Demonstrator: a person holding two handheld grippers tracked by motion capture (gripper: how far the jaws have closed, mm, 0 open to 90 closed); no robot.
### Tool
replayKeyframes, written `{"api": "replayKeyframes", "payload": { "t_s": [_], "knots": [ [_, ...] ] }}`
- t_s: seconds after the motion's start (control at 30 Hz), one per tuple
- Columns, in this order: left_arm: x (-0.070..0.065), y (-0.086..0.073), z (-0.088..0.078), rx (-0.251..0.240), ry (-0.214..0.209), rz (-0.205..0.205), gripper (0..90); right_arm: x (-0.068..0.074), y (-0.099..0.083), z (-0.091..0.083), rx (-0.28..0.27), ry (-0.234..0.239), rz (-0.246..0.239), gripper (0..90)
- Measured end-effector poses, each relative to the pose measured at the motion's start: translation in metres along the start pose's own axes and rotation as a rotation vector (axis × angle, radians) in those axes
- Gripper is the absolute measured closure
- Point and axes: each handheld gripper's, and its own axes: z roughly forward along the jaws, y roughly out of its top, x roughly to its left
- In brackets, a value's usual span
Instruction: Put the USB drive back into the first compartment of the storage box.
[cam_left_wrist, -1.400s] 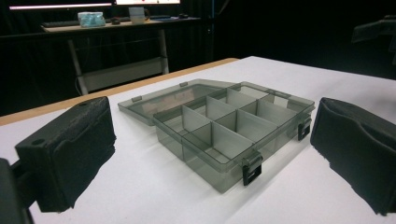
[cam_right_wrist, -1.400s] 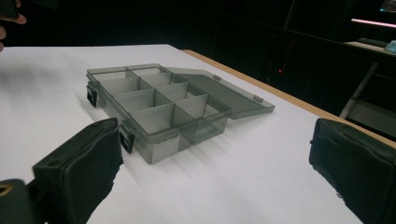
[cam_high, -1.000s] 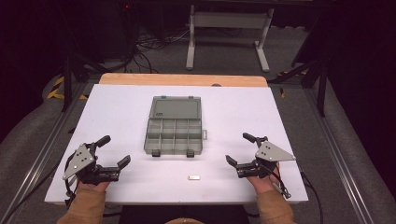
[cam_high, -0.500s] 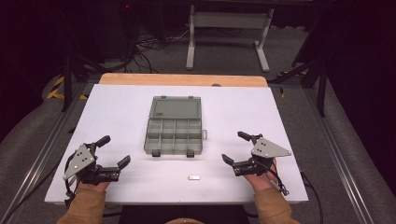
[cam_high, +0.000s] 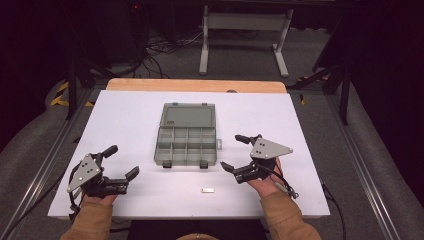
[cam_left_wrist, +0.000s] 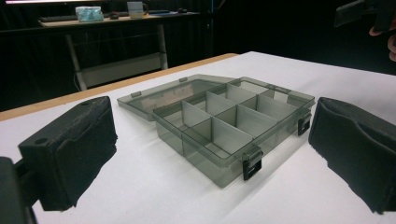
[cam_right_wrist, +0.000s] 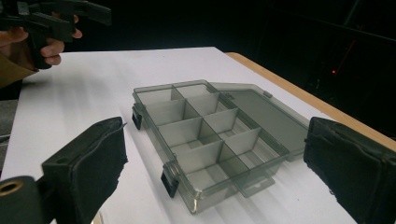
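Progress is at the outset, by my reading. Your organizer box (cam_high: 186, 141) sits at the centre of the white surface (cam_high: 310, 135), lid swung flat toward 12 o'clock, and every compartment that can be seen is bare. The small pale piece (cam_high: 207, 190) lies on the surface at 6 o'clock from the box, just off its front edge and untouched; what it is cannot be made out at this size.

Your left tool (cam_high: 120, 161) hovers at 8 o'clock from the box, jaws wide apart, holding nothing. Your right tool (cam_high: 234, 152) hovers at 4 o'clock, just beside the front right corner, jaws likewise spread and empty. In both gripper views the box lies ahead between the black pads.

Remaining, as I judge it: the pick-up of the small piece and its placing in a compartment.

Obstructions: none on the surface. Both front latches (cam_left_wrist: 252, 165) hang open at the front wall. Floor cables (cam_high: 150, 47) and a metal stand (cam_high: 245, 35) lie beyond the far edge, well apart.
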Motion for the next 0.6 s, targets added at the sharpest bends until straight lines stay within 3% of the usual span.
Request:
{"api": "replayKeyframes", "payload": {
  "t_s": [0.47, 0.6],
  "knots": [
    [0.001, -0.001, 0.000, 0.000, 0.000, -0.001, 1.5, 0.011, 0.018, 0.030, 0.040, 0.111, -0.050, 9.0],
    [0.001, -0.001, 0.000, 0.003, 0.000, 0.000, 1.5, 0.014, 0.021, 0.036, 0.081, 0.153, -0.058, 11.9]
  ]
}}
